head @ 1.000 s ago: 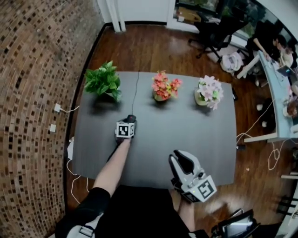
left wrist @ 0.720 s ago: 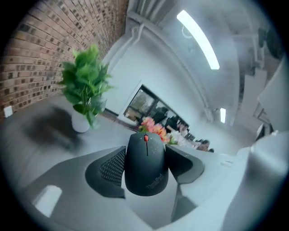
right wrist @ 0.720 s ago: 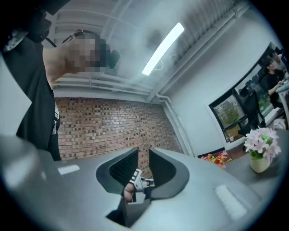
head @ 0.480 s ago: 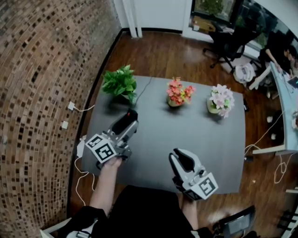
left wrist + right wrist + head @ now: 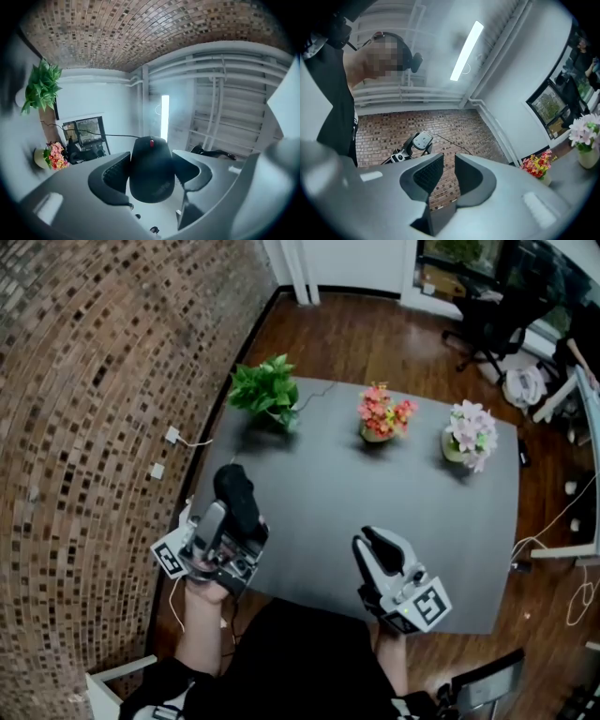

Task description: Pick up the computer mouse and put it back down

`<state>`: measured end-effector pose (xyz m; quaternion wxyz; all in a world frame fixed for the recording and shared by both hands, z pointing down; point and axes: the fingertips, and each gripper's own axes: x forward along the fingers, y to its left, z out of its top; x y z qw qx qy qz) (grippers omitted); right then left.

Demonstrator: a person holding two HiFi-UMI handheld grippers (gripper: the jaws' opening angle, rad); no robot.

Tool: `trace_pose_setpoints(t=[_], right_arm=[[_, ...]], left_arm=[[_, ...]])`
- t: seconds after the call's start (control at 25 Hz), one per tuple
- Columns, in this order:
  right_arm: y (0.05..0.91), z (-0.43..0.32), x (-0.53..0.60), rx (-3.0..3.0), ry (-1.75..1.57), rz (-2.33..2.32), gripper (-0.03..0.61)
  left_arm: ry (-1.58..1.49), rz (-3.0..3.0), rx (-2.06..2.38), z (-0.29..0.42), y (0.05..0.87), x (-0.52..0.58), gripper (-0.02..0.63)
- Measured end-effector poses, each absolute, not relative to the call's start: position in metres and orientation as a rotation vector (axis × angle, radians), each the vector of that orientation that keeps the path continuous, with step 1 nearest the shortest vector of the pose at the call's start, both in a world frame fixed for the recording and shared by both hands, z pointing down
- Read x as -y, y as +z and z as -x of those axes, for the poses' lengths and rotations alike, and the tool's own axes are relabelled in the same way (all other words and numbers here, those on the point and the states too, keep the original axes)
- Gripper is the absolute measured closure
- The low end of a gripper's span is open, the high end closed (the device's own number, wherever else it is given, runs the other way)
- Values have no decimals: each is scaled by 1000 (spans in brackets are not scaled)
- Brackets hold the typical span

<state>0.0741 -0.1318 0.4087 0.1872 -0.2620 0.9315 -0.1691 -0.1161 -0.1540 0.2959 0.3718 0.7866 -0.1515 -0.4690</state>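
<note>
Tabletop (image 5: 375, 493) far edge: leafy plant (image 5: 267, 390) left, flower pot (image 5: 382, 414) centre, second flower pot (image 5: 472, 435) right | mouse (image 5: 232, 488) within left gripper (image 5: 234, 521), over left edge.

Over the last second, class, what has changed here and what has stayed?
The left gripper, shut on the mouse, lifted it off the table and swung it back towards the table's left edge, tilting upward. The right gripper, empty, and the green plant kept their places.
</note>
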Motion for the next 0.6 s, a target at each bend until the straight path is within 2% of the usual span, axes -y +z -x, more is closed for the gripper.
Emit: trace_pose_setpoints(t=[0.12,0.32,0.6], right_arm=[[413,-82,131,-2612,-490,711,529],[416,-91,127,-2588,-497,693,529],[405,-97,124,-2572,-448,765,529]], left_arm=[[-1074,-2145,573,106,302,142,334],[-481,-2495,1178,97,329,135,334],[-288,-2631,1269,91,328,136,334]])
